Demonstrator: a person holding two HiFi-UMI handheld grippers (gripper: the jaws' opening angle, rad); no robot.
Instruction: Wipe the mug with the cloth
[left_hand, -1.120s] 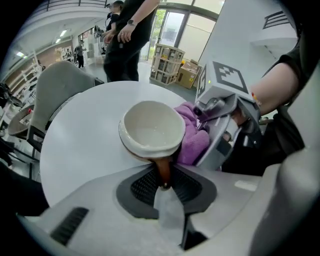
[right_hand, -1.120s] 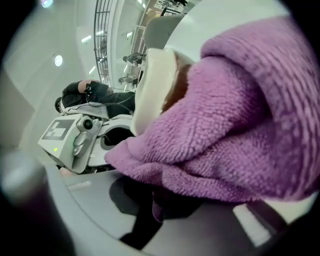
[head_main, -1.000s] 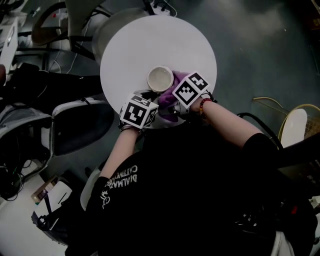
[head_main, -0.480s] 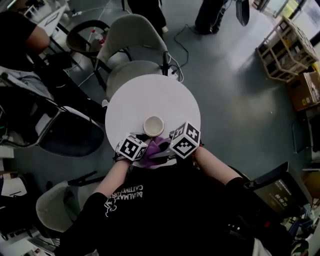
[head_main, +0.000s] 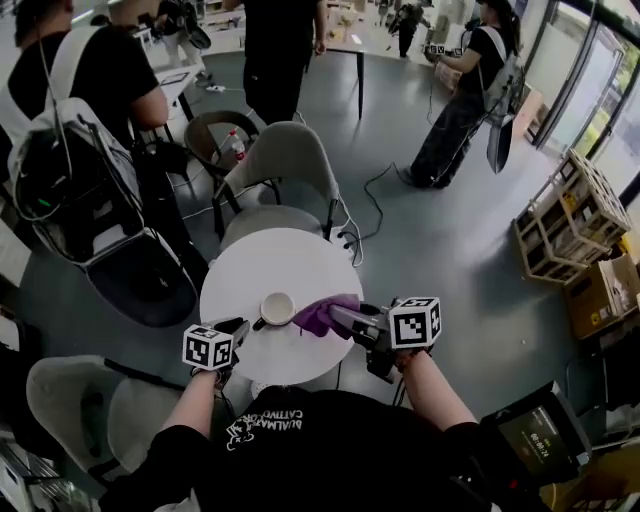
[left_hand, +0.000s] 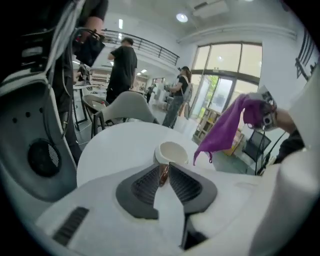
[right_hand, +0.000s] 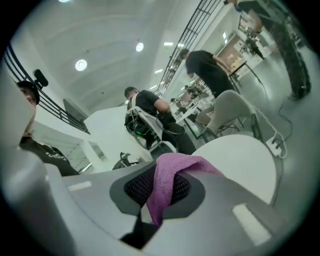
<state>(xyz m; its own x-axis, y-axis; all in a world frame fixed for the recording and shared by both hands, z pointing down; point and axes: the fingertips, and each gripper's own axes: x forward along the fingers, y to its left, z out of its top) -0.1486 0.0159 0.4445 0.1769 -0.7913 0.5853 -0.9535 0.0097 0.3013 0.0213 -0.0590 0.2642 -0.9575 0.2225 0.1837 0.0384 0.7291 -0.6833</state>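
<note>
Mug (head_main: 277, 308) in the middle of the action, low over the near part of the round white table (head_main: 270, 265), cream-coloured with its open mouth up. The left gripper (head_main: 243, 326) reaches in from the near left edge, and in the left gripper view its jaws are pinched together on the mug's brownish handle. The cup body (left_hand: 171, 151) stands just beyond the pads (left_hand: 145, 186). Whether the mug's base touches the tabletop (left_hand: 125, 145) cannot be told.

Over on the other side, the right gripper (head_main: 340, 318) points in towards the mug from the right, nearly level. It has the purple cloth (head_main: 322, 315) bunched at its tip, just beside the mug's rim. The right gripper view shows the jaws clamped on a fold of the cloth (right_hand: 175, 167), which drapes over the tip and hangs down between the dark pads (right_hand: 140, 187). From the left gripper's camera the cloth (left_hand: 225, 130) dangles freely in the air to the right of the mug, clear of it.

Beyond the table stands a grey chair (head_main: 290, 160), with several people (head_main: 280, 40) on the floor behind it and a wooden crate (head_main: 565, 215) off to the right.
</note>
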